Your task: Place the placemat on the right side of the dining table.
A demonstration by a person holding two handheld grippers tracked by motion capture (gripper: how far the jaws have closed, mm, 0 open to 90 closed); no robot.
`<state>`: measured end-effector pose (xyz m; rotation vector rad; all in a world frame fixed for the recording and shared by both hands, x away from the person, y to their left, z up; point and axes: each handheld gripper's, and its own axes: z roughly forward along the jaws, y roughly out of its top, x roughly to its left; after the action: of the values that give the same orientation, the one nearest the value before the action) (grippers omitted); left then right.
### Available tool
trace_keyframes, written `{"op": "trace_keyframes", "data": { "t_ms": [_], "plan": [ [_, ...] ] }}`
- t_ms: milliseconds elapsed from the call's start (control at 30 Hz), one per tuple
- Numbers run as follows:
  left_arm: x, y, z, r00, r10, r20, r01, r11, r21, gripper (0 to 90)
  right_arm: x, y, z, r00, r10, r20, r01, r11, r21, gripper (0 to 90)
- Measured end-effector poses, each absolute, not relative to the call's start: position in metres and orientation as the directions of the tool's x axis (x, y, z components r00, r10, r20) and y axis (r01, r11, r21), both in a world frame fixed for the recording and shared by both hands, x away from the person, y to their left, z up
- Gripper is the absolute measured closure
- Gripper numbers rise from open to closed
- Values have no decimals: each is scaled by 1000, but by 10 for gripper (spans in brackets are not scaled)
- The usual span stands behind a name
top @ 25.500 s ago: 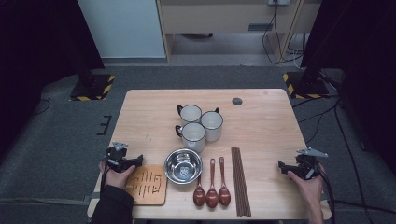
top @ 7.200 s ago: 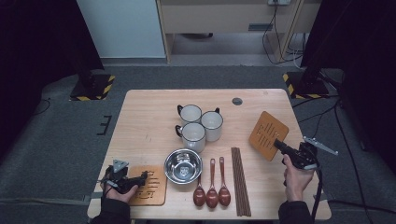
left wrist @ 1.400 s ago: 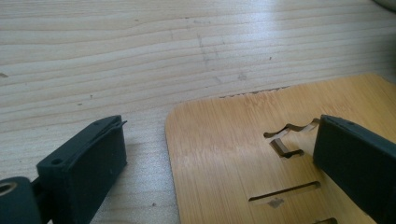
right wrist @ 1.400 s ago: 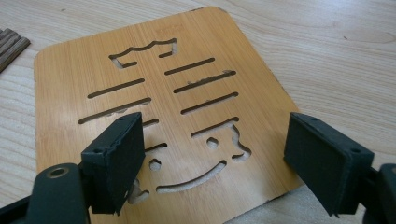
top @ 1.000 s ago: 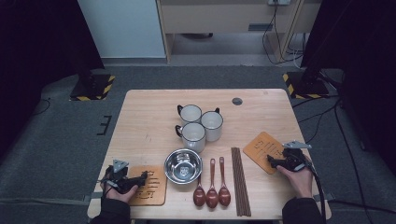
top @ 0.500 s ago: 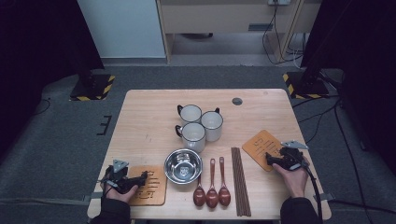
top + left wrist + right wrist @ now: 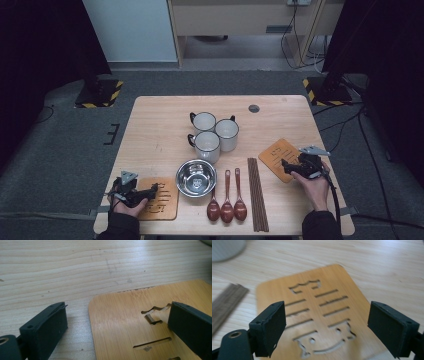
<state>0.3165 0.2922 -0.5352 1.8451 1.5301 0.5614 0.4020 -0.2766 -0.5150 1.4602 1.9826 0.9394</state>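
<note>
Mugs (image 7: pixel 215 135), three, cluster mid-table (image 7: pixel 160 120) beside one empty bowl (image 7: pixel 196 177), three spoons (image 7: pixel 227 200), and chopsticks (image 7: pixel 257 192). Two wooden trivets: left tongs (image 7: pixel 152 190) gape over one (image 7: pixel 161 199) at the front-left corner, right tongs (image 7: pixel 286 166) gape over the other (image 7: pixel 277 156) near the right edge.

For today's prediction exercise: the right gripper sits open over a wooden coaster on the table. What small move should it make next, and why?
Probably draw the right gripper back off the right-hand coaster. Its jaws stand wide apart, and the coaster lies flat on the table beside the chopsticks, so it looks released.
</note>
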Motion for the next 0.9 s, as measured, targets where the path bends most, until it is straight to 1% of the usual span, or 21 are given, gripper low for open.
{"op": "trace_keyframes", "data": {
  "t_ms": [133, 200, 267, 333, 600, 800, 900],
  "plan": [
    [316, 292, -535, 221, 971, -87, 685, -91, 723, 15, 407, -272, -510, -356, 935, -8, 584, 229, 779, 163],
    [316, 292, -535, 221, 971, -87, 685, -91, 723, 14, 410, -271, -509, -368, 930, -4, 565, 227, 794, 195],
    [316, 292, -535, 221, 971, -87, 685, -91, 723, 15, 414, -271, -509, -374, 928, 5, 583, 231, 779, 196],
    [316, 292, -535, 221, 971, -87, 685, -91, 723, 15, 417, -271, -512, -384, 923, -8, 589, 251, 768, 200],
    [316, 292, -535, 221, 971, -86, 685, -92, 723, 14, 423, -273, -525, -435, 900, -33, 618, 325, 716, 254],
    [316, 292, -535, 221, 971, -87, 685, -91, 723, 14, 425, -279, -529, -439, 898, -22, 620, 321, 716, 290],
    [316, 292, -535, 221, 971, -87, 685, -91, 723, 14, 424, -279, -529, -444, 896, -8, 622, 315, 717, 325]
  ]
}}
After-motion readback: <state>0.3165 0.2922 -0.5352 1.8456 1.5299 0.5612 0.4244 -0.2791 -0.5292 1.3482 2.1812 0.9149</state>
